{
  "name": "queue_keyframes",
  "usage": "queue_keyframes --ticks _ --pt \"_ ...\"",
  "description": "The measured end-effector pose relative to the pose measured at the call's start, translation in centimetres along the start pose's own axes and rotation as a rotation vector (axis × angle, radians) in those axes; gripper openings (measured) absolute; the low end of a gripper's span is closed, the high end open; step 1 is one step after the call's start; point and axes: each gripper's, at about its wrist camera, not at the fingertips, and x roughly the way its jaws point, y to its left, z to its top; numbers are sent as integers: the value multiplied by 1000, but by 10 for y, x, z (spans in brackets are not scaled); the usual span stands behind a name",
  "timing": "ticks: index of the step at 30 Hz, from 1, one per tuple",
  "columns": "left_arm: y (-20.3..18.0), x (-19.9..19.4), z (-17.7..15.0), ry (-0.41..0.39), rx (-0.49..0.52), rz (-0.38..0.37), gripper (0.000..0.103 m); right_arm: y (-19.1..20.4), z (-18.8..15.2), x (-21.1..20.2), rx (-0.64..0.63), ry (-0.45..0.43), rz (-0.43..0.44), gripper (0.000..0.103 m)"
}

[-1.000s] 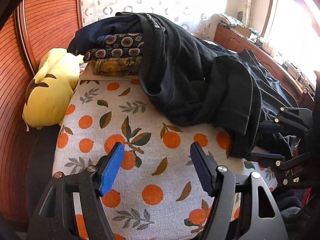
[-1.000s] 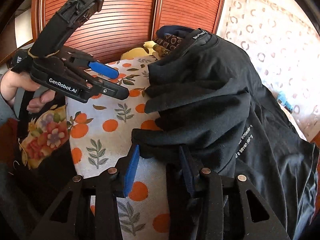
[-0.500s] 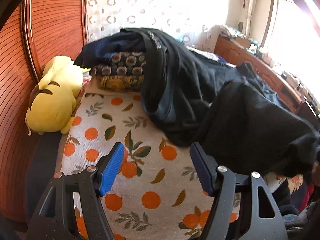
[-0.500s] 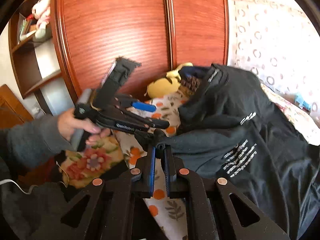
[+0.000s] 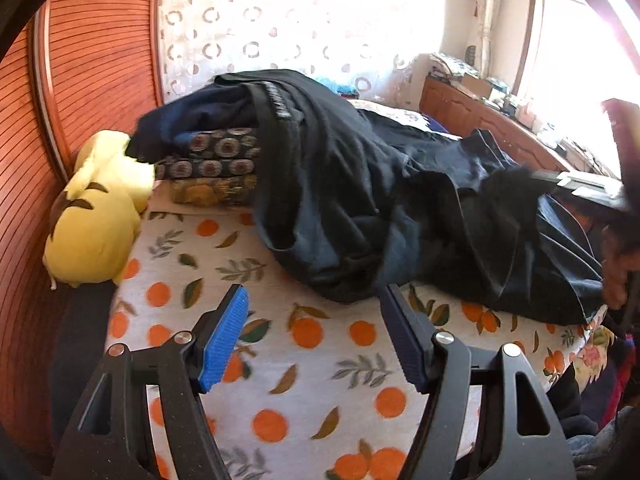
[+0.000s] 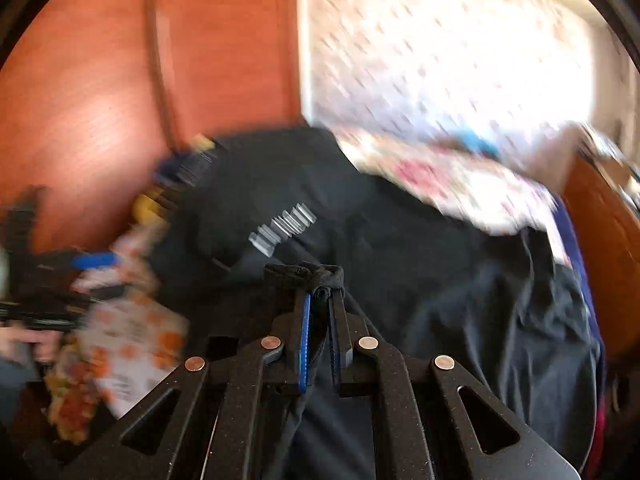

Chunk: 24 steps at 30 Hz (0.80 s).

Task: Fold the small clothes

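One crumpled black garment (image 6: 400, 248) sits bunched in the clenched right gripper (image 6: 319, 300); left gripper (image 5: 316, 320) gapes.

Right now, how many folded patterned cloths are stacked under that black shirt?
3, stacked beside the plush: two dark medallion-print ones, and a yellow-brown one at the bottom. The black shirt drapes over the stack, so more may be hidden.

Ahead of the wide-open left claw (image 5: 314, 334), the orange-print bed (image 5: 304, 344) lies bare out to 12 o'clock, where the heaped black garment (image 5: 360, 200) blocks the way and spreads to 3 o'clock. At 10 o'clock the yellow plush toy (image 5: 94, 224) and stacked patterned cushions (image 5: 216, 168) close the corner against the wooden wardrobe (image 5: 92, 64).
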Motion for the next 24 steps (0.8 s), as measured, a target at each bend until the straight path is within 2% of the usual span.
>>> queue_keyframes --ticks 2,4,5,6,8,10,12,14,18,19,21,22,23,24 --pt "-8 3 2 0 21 -15 69 -1 -14 10 7 25 -18 8" --pt "-16 6 3 -7 44 -36 69 -1 -21 11 9 28 -21 15" --pt "-20 7 4 -6 61 -43 67 -3 -25 7 17 21 -28 19" --pt "-26 9 5 -9 87 -47 59 -5 -25 5 24 15 -32 26" --pt "-33 13 6 -11 121 -47 54 -12 -32 -13 39 -11 -4 34" --pt "-40 17 7 -2 144 -59 49 -15 -39 -28 53 -21 31 47" --pt "-44 20 10 4 163 -61 48 -16 -51 -43 64 -12 105 49" --pt "-47 25 13 15 183 -54 48 -11 -54 -46 59 23 172 49" --pt "-48 41 17 67 220 -31 47 6 -69 -44 18 87 250 49" --pt "-48 44 17 72 230 -22 44 10 -73 -40 8 107 250 49" --pt "-48 48 17 80 247 -10 29 9 -76 -31 9 134 253 48" --pt "-49 48 18 80 250 -13 23 8 -77 -27 12 140 257 39" --pt "-48 46 18 78 251 -17 9 7 -78 -25 11 144 260 30" --pt "-48 44 18 70 248 -20 8 4 -79 -23 9 144 255 14"
